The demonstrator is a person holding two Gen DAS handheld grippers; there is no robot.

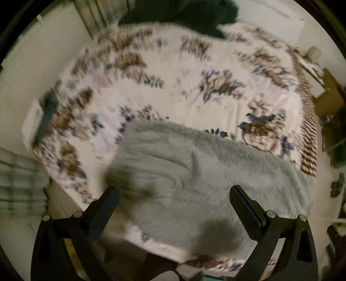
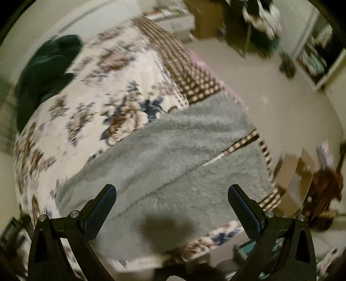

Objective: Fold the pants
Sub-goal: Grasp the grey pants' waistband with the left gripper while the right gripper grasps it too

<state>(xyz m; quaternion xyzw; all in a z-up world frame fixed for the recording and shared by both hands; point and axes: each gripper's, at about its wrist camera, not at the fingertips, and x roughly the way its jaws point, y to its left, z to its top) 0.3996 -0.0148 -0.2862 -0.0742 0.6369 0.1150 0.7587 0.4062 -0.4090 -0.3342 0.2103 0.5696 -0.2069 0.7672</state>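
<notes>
The pants are pale grey-blue and fluffy, lying spread flat on a floral bedspread. In the right wrist view the pants stretch toward the bed's right edge, with the two legs side by side and a seam line between them. My left gripper is open and empty, held above the pants. My right gripper is open and empty, also above the pants. Both views are motion-blurred.
A dark green garment lies at the far end of the bed, also in the right wrist view. A checked bed border runs along the right edge. Cardboard boxes and clutter stand on the floor to the right.
</notes>
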